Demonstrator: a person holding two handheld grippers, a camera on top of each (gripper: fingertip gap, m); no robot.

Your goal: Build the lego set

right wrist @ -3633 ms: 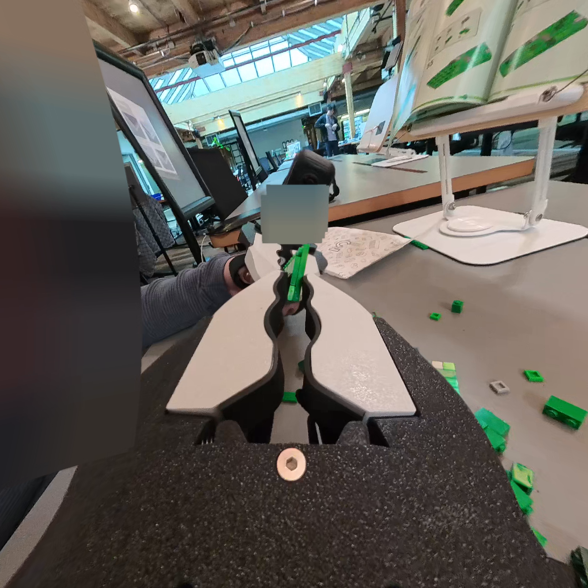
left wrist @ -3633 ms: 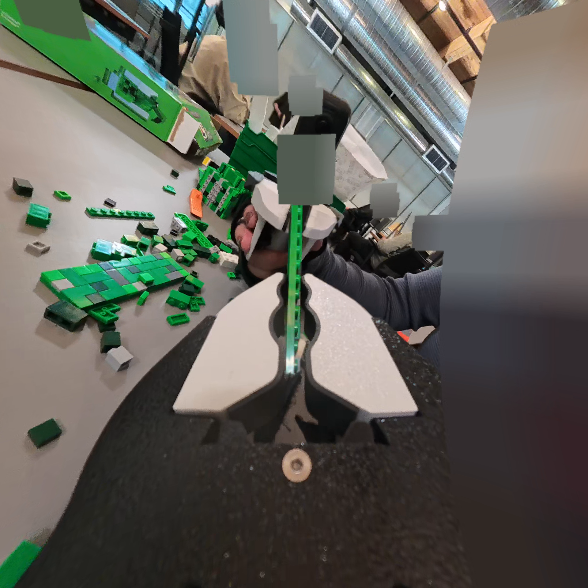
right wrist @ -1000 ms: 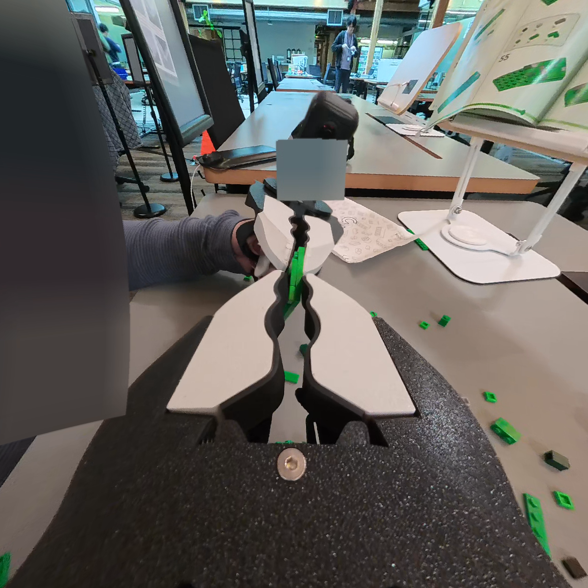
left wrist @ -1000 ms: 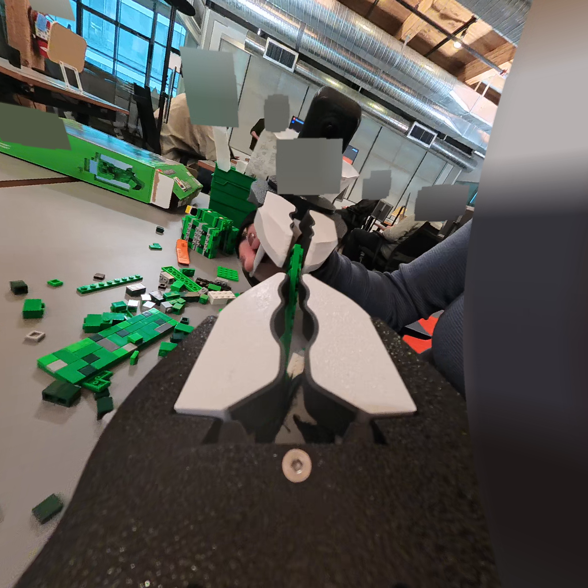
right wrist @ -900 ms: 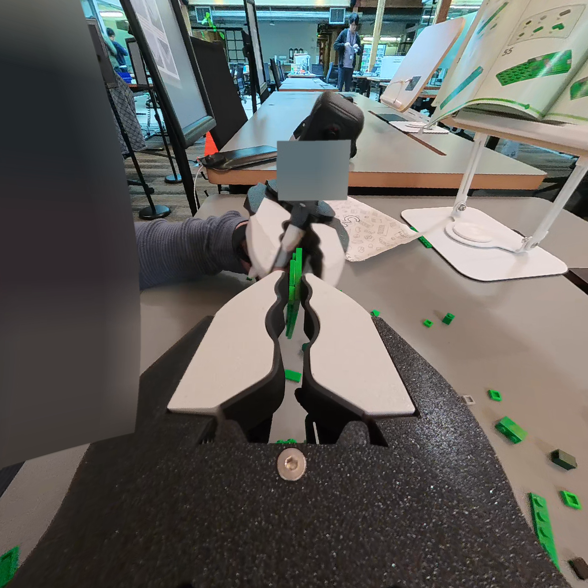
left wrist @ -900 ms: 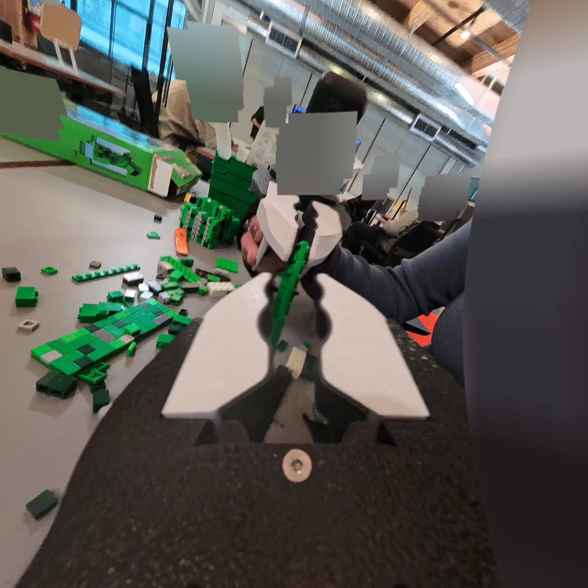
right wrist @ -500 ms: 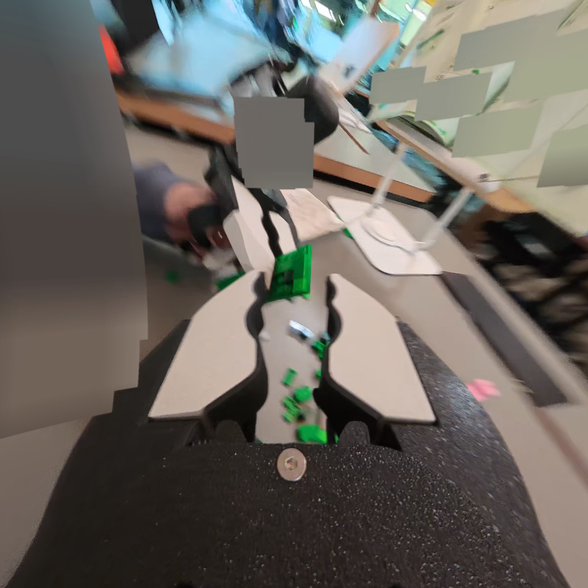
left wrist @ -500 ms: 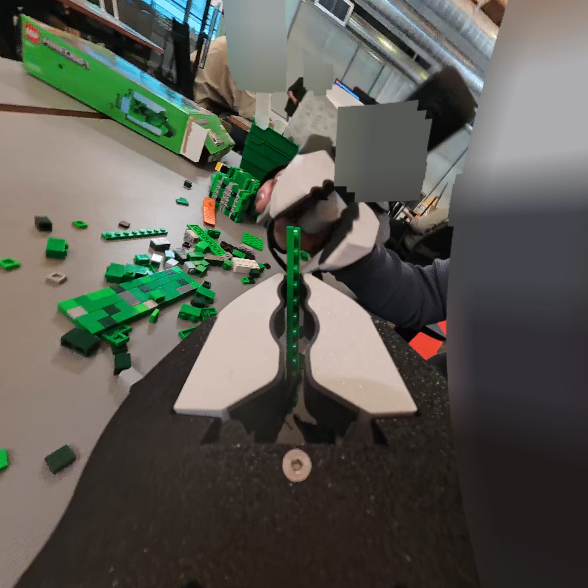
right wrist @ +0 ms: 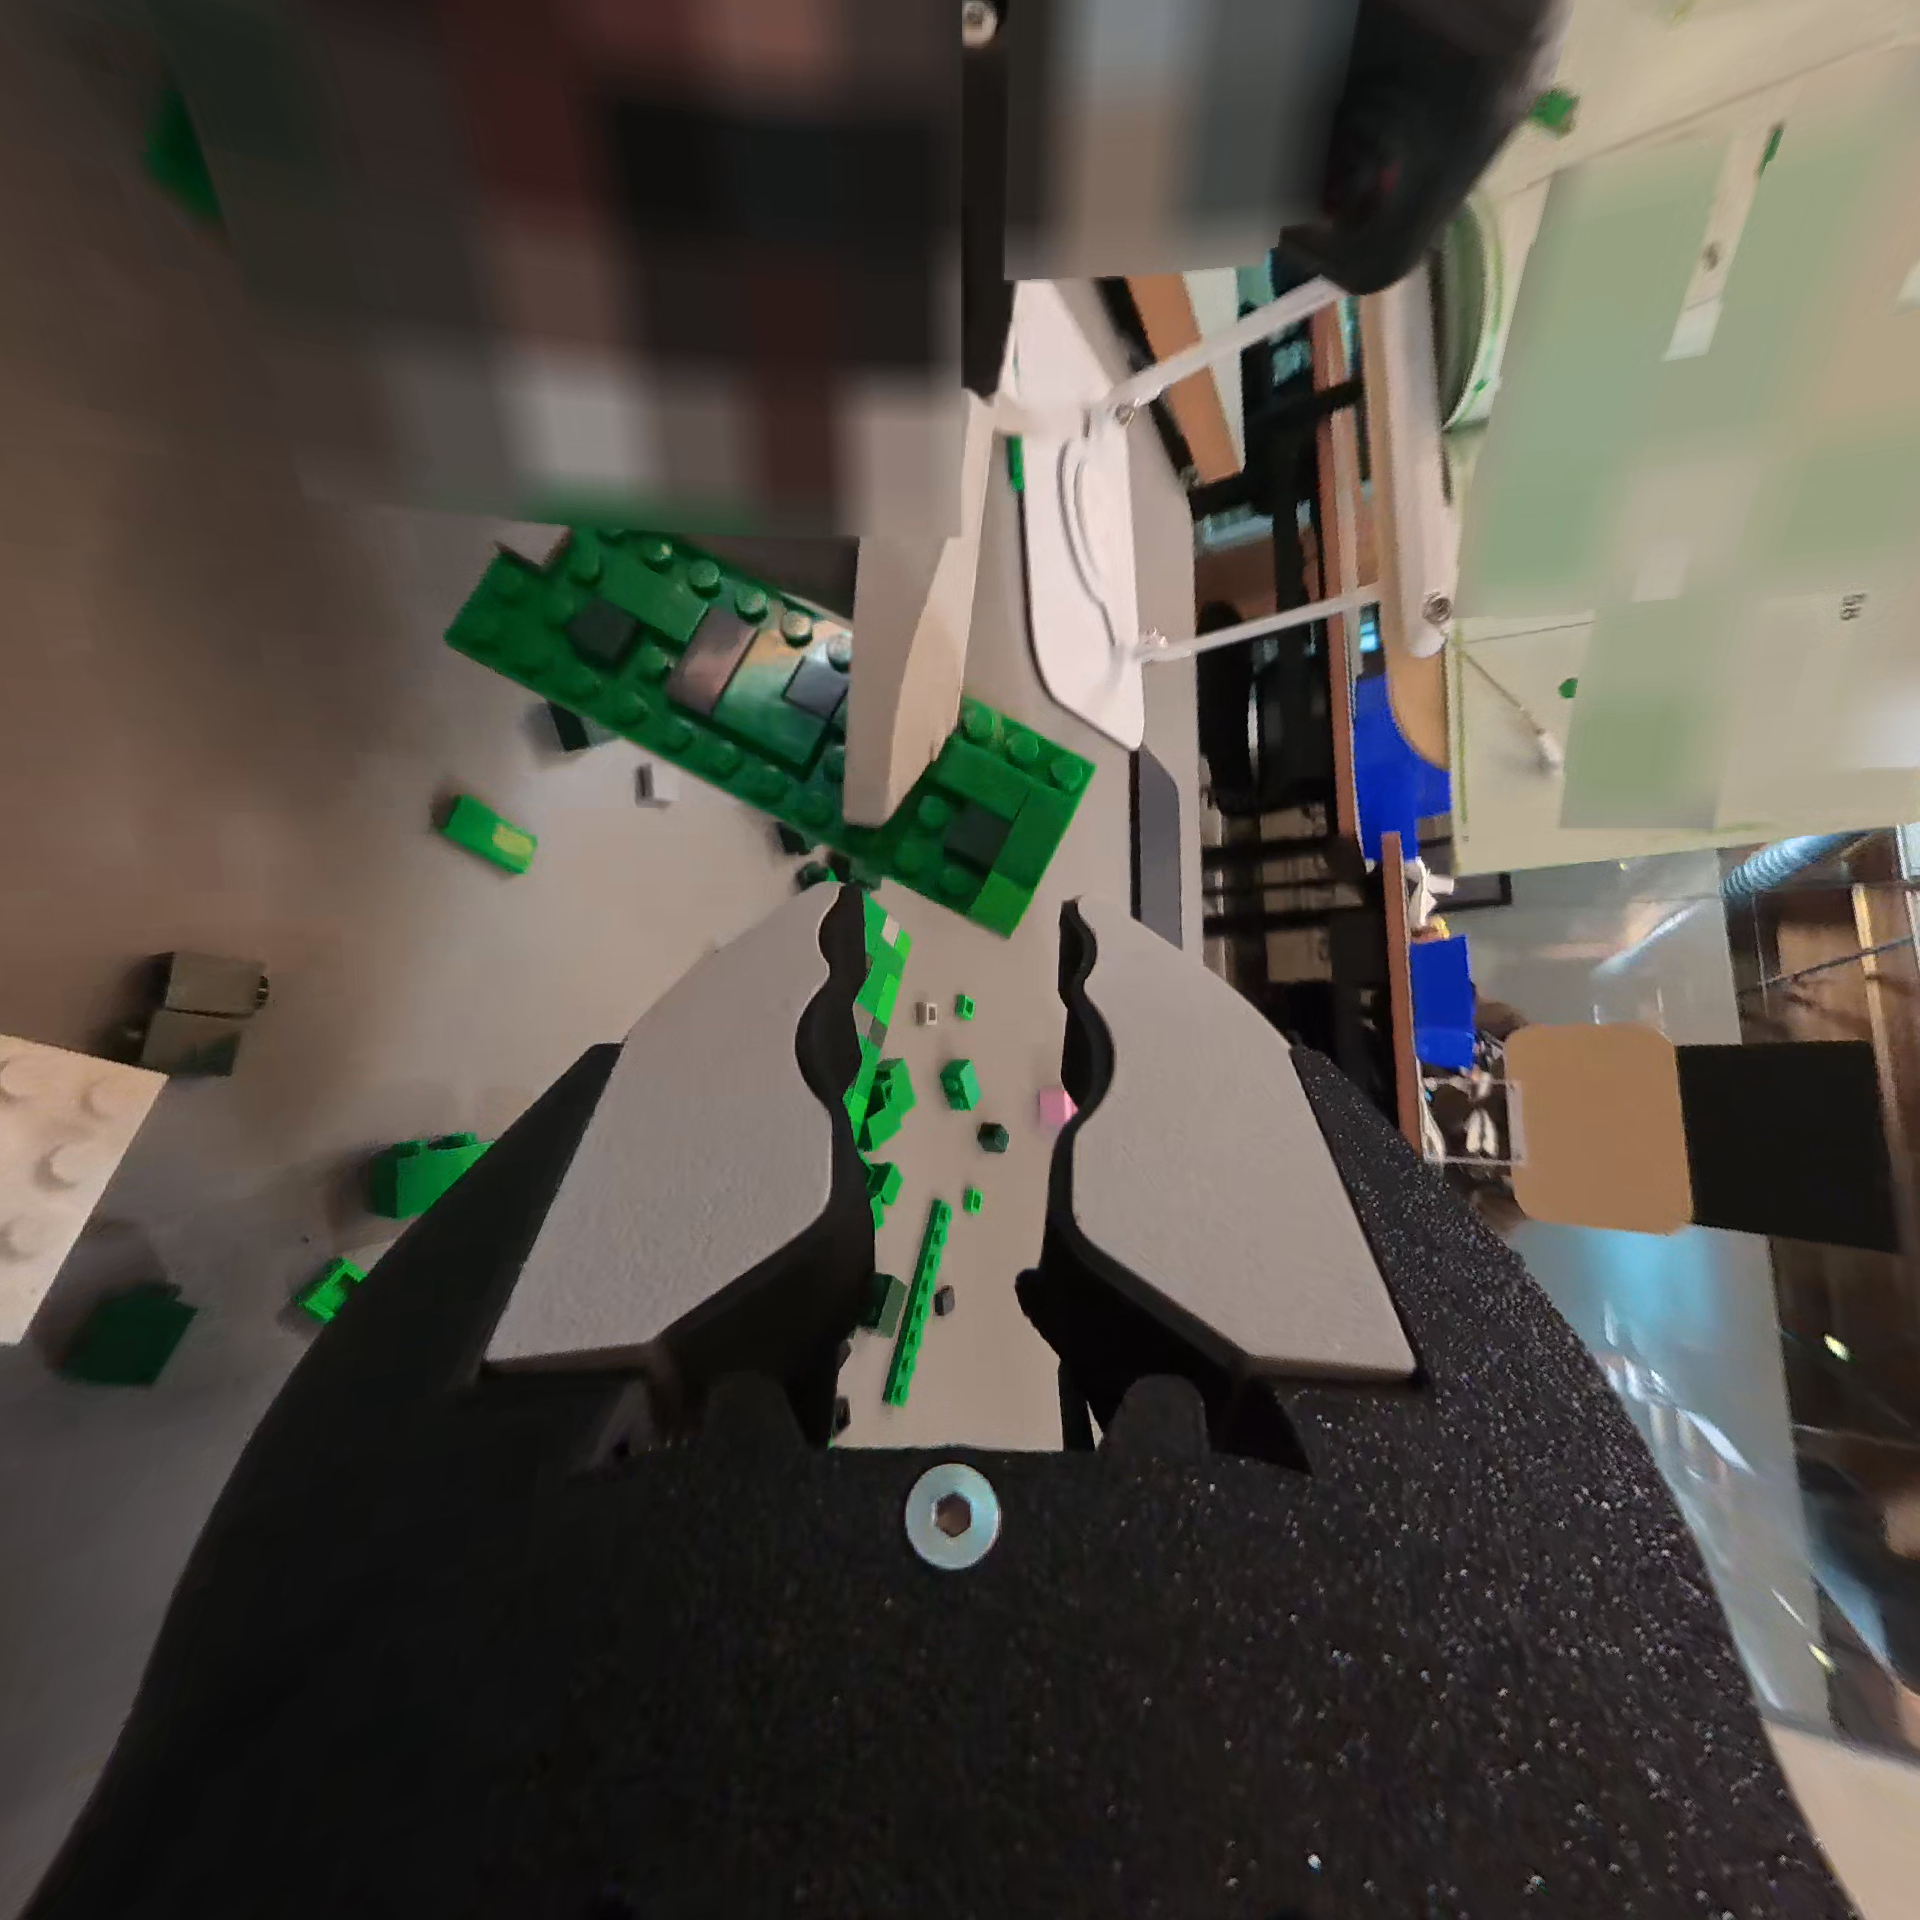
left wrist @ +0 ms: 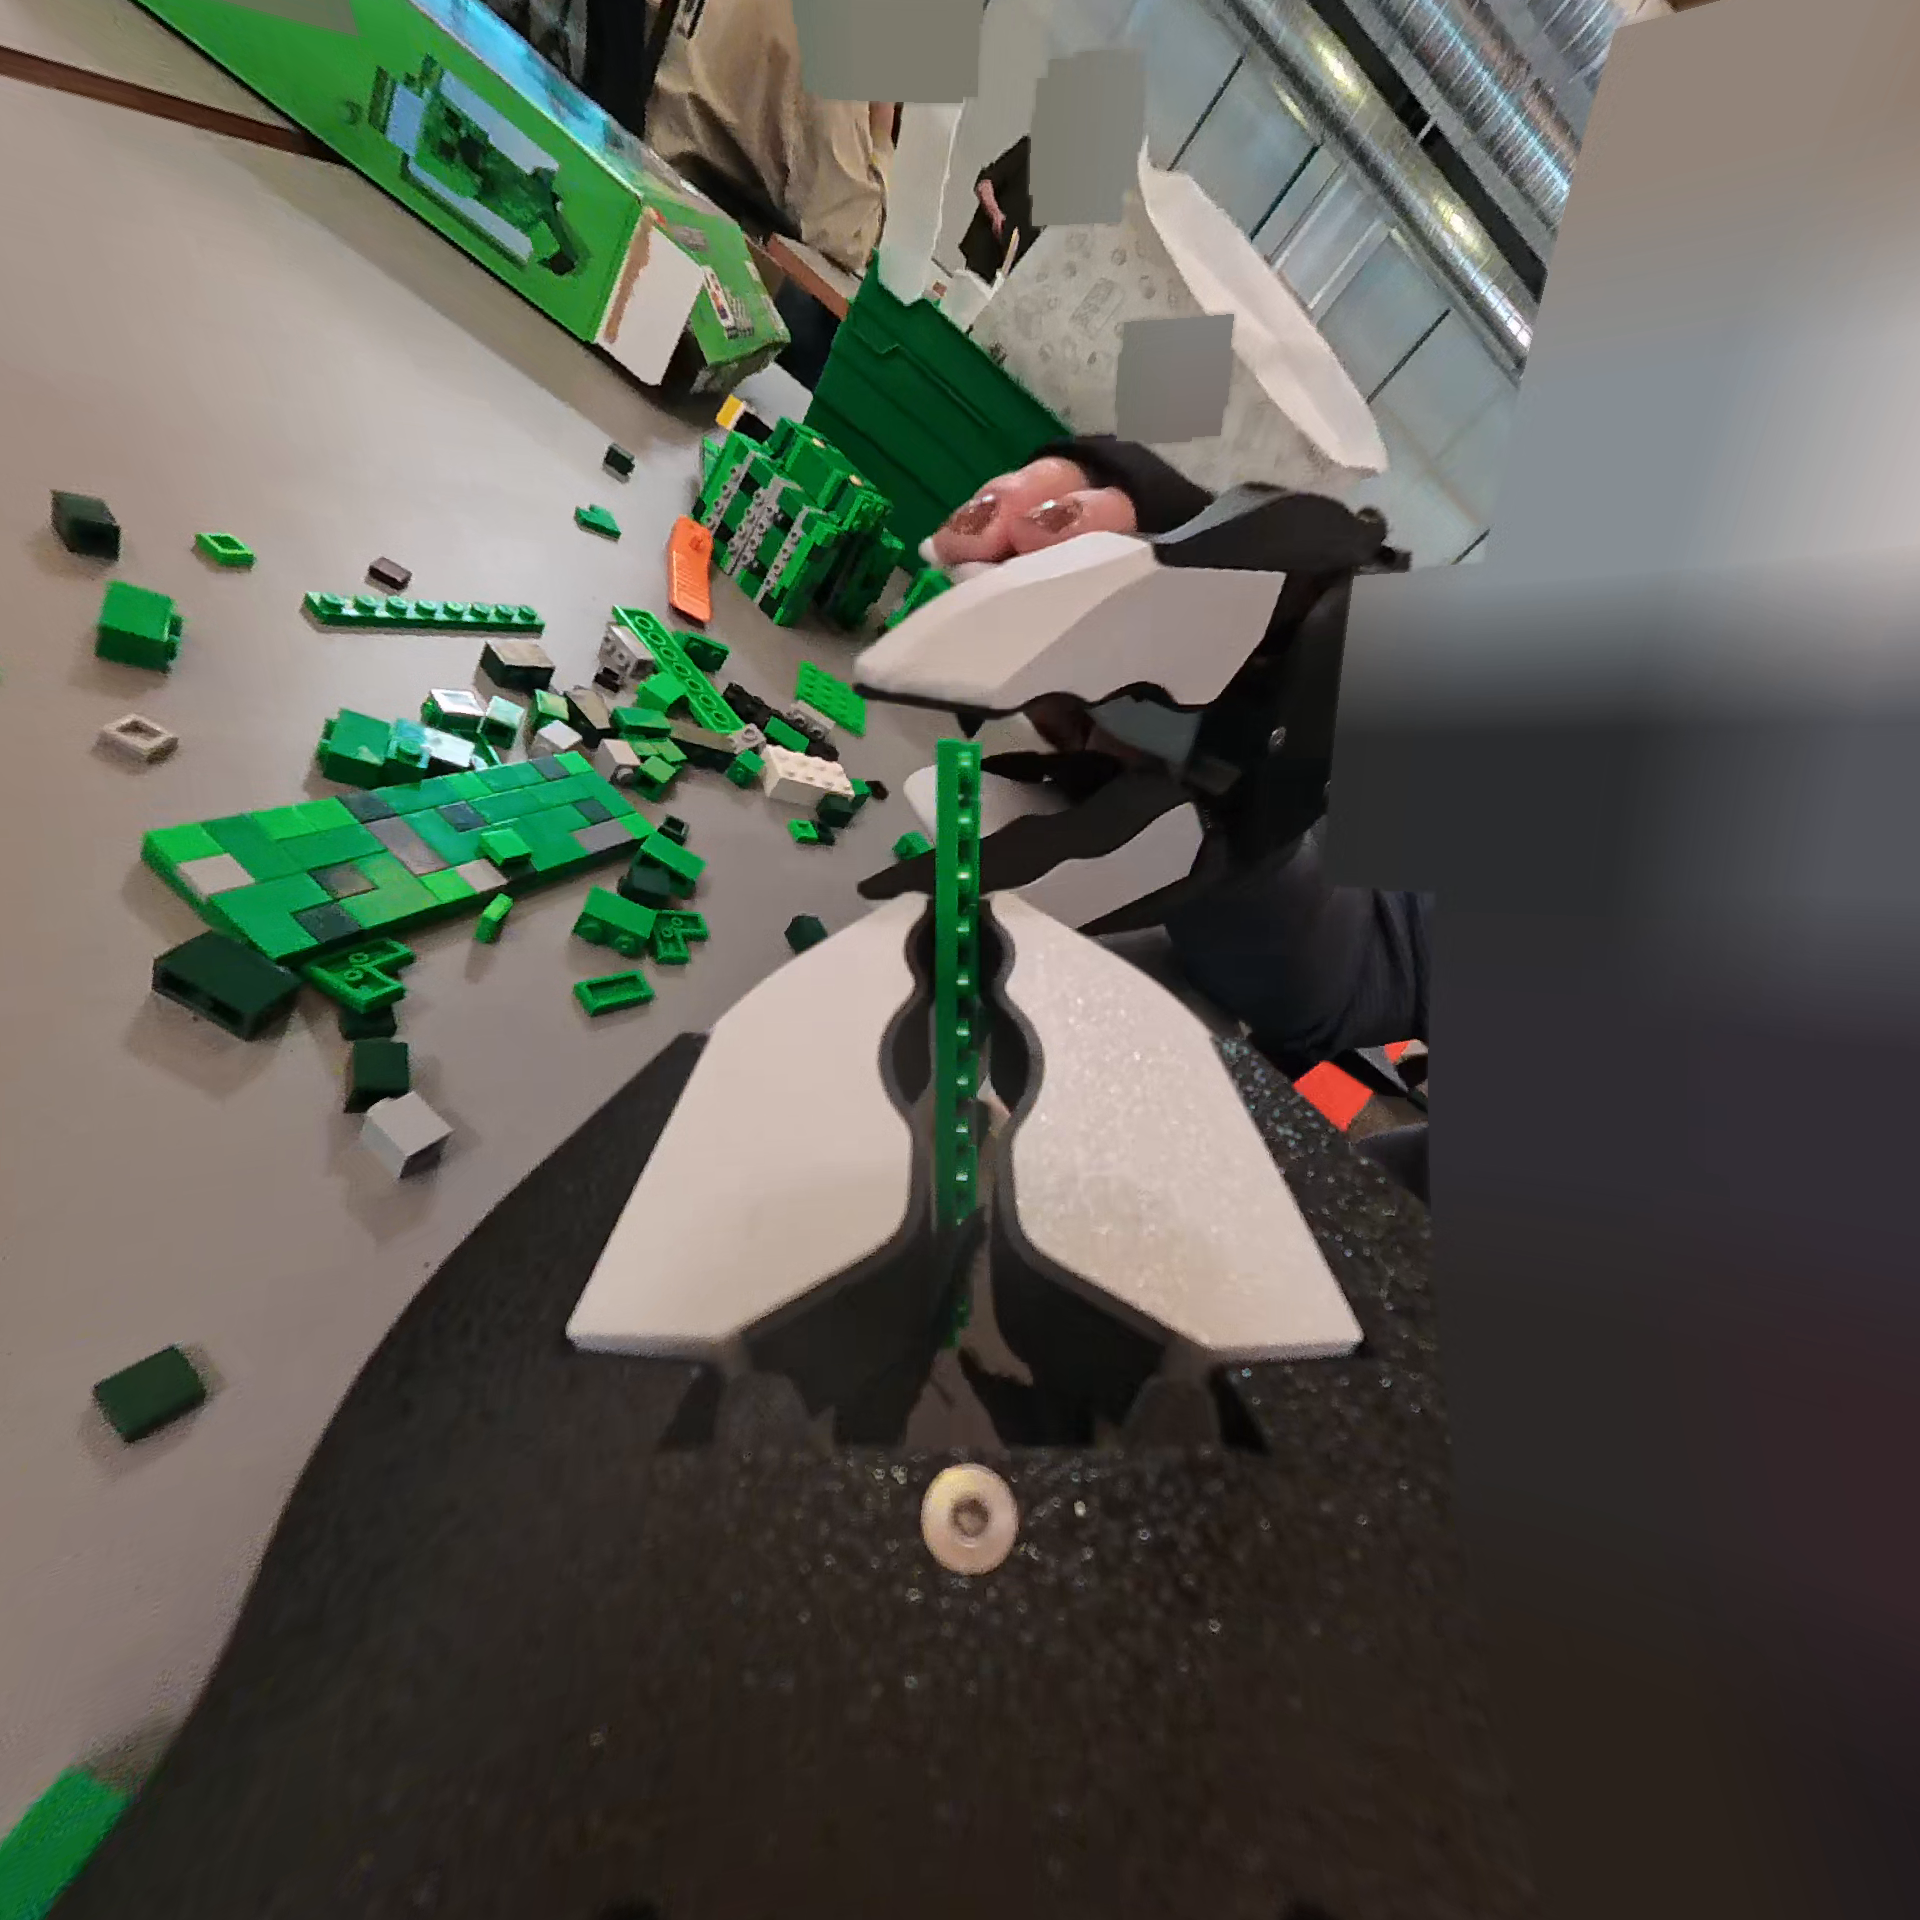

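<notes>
One green studded plate (left wrist: pixel 956 997) stands on its thin edge in the left gripper (left wrist: pixel 958 914), squeezed tight between both fingers. In the right wrist view its flat face (right wrist: pixel 727 665) shows dark and grey tiles, at 11 o'clock from the right gripper (right wrist: pixel 961 914), which is spread wide and empty. Loose green bricks (left wrist: pixel 623 925) lie on the grey table (left wrist: pixel 208 343).

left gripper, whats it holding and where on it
The left gripper is shut on a long green studded plate, clamped edge-on across its flat faces, one end sticking out past the fingertips.
</notes>
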